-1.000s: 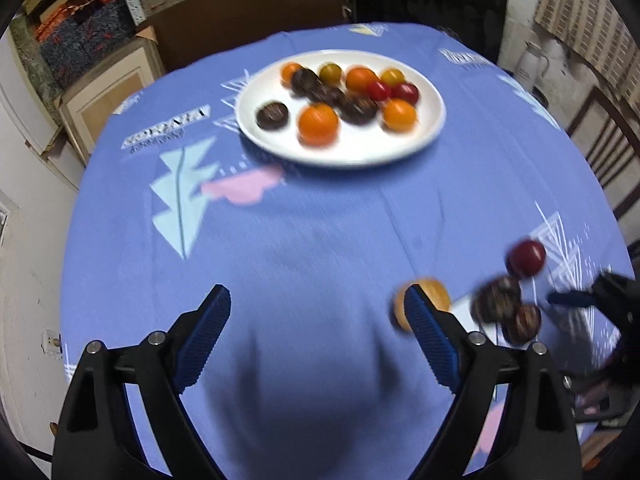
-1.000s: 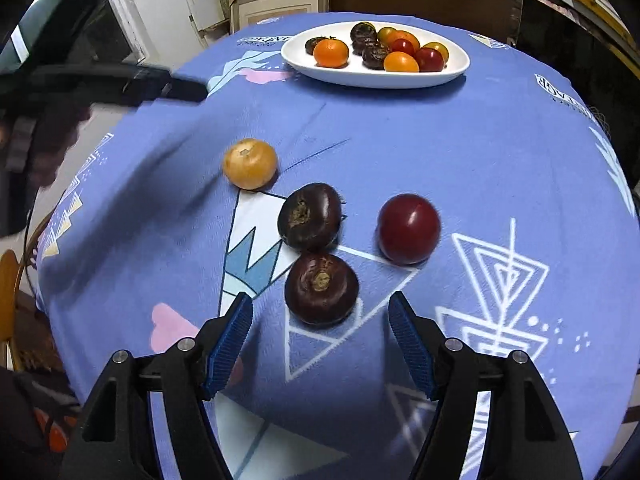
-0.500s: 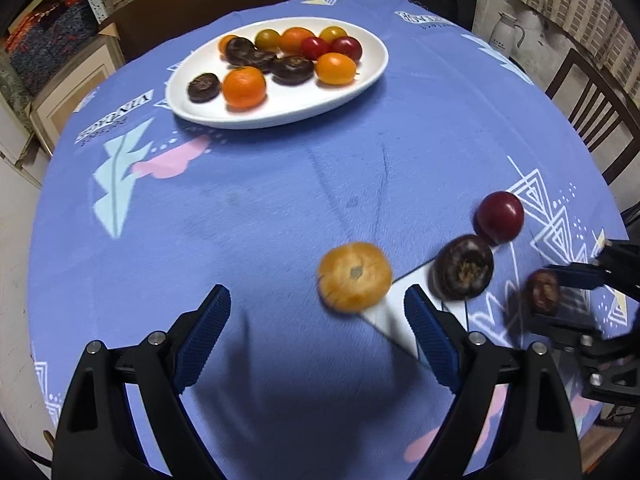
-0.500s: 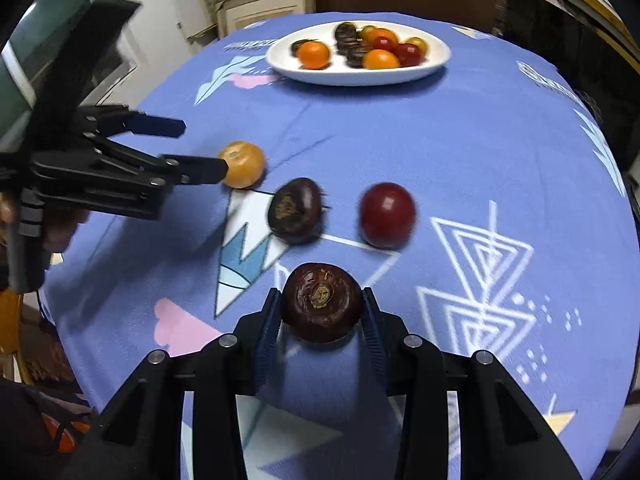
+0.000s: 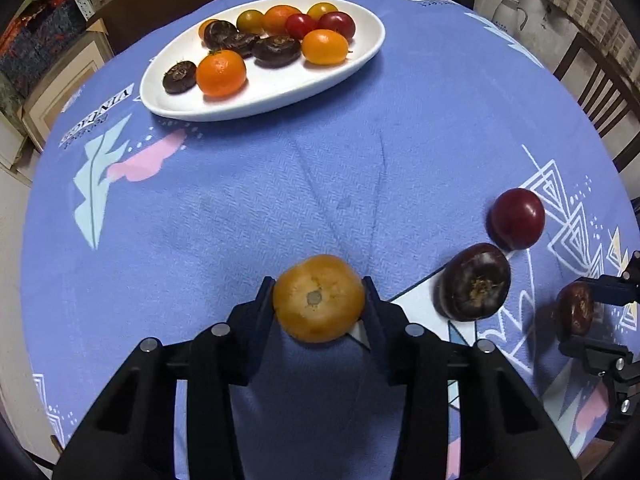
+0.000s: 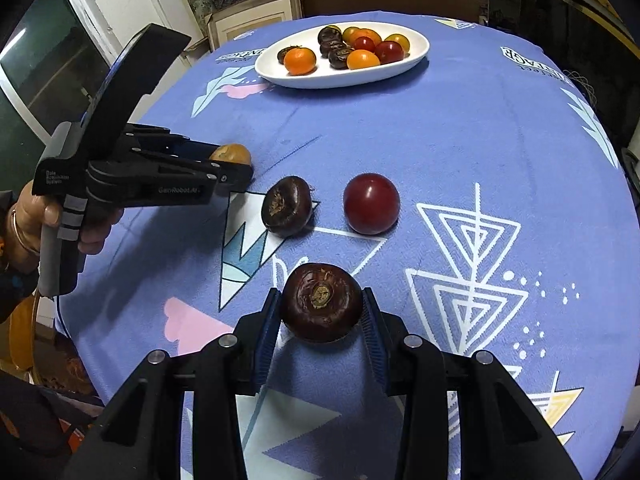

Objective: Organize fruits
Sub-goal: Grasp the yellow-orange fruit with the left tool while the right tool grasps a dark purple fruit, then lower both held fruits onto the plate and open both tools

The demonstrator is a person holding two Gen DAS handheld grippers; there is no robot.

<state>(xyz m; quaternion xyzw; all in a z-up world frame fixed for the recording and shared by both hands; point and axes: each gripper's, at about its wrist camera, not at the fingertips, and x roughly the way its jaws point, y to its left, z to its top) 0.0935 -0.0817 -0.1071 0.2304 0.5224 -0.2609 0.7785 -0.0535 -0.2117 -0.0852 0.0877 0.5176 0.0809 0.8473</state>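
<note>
The left gripper (image 5: 319, 300) has just been closing, and its jaws now clamp the yellow-orange fruit (image 5: 319, 298) that half a second ago lay loose on the cloth between wide-open fingers; seen from the right wrist camera, that fruit sits at the tip of the tool, held by the person's hand (image 6: 60, 216) low over the table. The right gripper (image 6: 321, 310) closed a little sooner and grips a dark purple fruit (image 6: 321, 302) between its blue pads – whether that fruit has left the cloth is hard to tell from this angle. With both tools loaded, the likely next step is to carry the two fruits to the white oval plate (image 5: 360, 56) at the far side, where oranges, small red and yellow fruits and more dark ones already lie. Two pieces remain loose between the grippers – another dark purple fruit (image 6: 287, 206) and, just right of it, a red plum-like fruit (image 6: 371, 203), near each other but apart. The round table wears a blue tablecloth (image 5: 240, 208) printed with white triangles, pale leaves and pink patches. Around it stand cardboard boxes (image 6: 256, 14) and shelving on the left, and a wooden chair (image 5: 596, 80) and a pale jug (image 5: 510, 10) on the right.
</note>
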